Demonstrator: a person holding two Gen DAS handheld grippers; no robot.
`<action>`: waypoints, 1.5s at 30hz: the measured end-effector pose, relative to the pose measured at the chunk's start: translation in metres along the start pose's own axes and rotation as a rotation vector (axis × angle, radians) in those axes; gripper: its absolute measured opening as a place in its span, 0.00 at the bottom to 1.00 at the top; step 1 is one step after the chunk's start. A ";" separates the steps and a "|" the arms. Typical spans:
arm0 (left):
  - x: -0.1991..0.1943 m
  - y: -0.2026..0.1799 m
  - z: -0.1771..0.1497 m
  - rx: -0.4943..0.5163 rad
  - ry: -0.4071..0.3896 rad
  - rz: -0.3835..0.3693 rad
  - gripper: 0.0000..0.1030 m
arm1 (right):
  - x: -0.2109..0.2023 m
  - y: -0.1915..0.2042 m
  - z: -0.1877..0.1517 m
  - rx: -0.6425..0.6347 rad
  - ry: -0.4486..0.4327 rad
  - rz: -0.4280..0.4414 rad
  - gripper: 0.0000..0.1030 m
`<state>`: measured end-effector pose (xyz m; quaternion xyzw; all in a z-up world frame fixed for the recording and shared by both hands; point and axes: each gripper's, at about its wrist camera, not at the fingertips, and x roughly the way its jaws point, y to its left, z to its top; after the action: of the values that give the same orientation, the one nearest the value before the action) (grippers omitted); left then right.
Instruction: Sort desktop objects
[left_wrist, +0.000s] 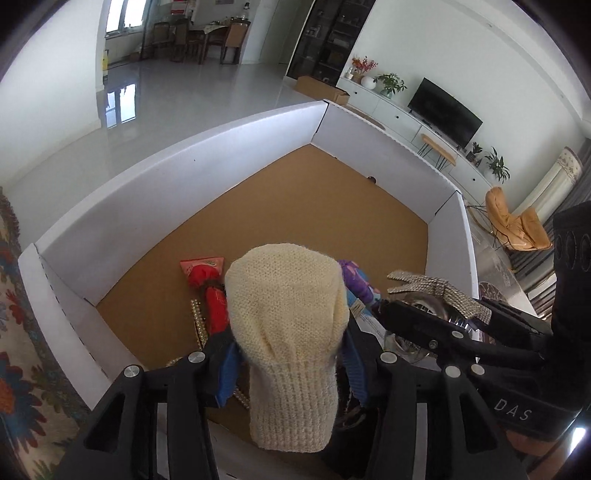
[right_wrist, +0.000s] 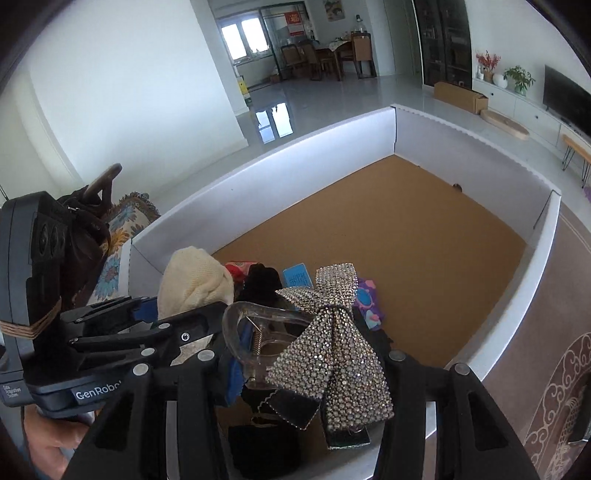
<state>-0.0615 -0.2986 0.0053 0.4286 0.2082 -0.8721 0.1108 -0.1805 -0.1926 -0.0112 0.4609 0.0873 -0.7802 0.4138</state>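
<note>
My left gripper is shut on a cream knitted piece and holds it above the near end of the white-walled box. My right gripper is shut on a rhinestone bow hair clip with a clear claw clip at its left. The right gripper also shows in the left wrist view, holding the bow. The left gripper and the knit show in the right wrist view. A red item and a purple item lie on the cork floor below.
The box floor is brown cork with white walls around it. A gold beaded strip lies next to the red item. A blue card and a black item lie in the box. A patterned cloth lies left of the box.
</note>
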 end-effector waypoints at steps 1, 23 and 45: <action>0.001 -0.001 -0.001 0.008 -0.001 0.006 0.49 | 0.004 -0.005 -0.001 0.031 0.015 0.014 0.51; -0.026 -0.193 -0.085 0.312 -0.040 -0.253 0.88 | -0.159 -0.187 -0.237 0.368 -0.181 -0.462 0.98; 0.078 -0.286 -0.156 0.555 0.059 -0.059 0.88 | -0.177 -0.213 -0.292 0.437 -0.090 -0.615 1.00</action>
<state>-0.1063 0.0258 -0.0652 0.4615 -0.0233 -0.8858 -0.0424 -0.1048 0.1959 -0.0870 0.4561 0.0347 -0.8875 0.0555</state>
